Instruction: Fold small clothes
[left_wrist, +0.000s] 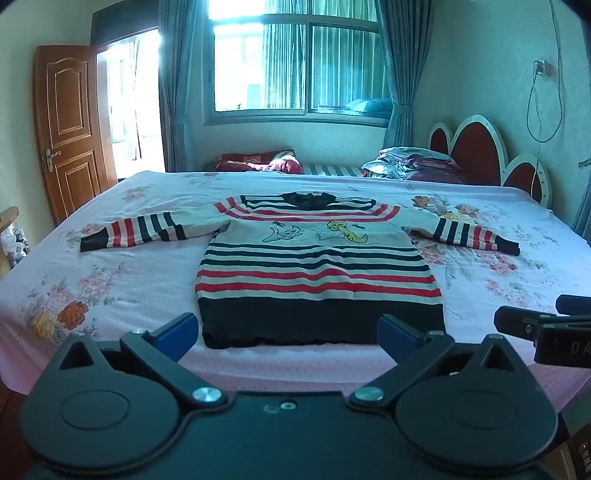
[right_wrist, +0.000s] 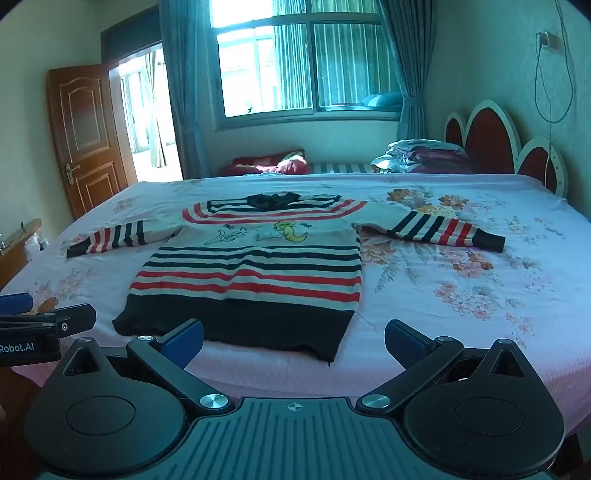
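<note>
A small striped sweater (left_wrist: 317, 273) lies flat on the bed, front up, both sleeves spread out, black hem nearest me. It also shows in the right wrist view (right_wrist: 251, 269). It has red, black and white stripes and cartoon figures on the chest. My left gripper (left_wrist: 288, 334) is open and empty, held just before the hem's middle. My right gripper (right_wrist: 293, 339) is open and empty, before the hem's right corner. Each gripper shows at the edge of the other's view: the right one (left_wrist: 546, 328) and the left one (right_wrist: 40, 325).
The bed has a pink floral sheet (left_wrist: 122, 280). Folded bedding (left_wrist: 413, 164) and a red pillow (left_wrist: 258, 160) lie at the far side by the headboard (left_wrist: 480, 147). A wooden door (left_wrist: 66, 129) stands open at left. A window (left_wrist: 295, 62) is behind.
</note>
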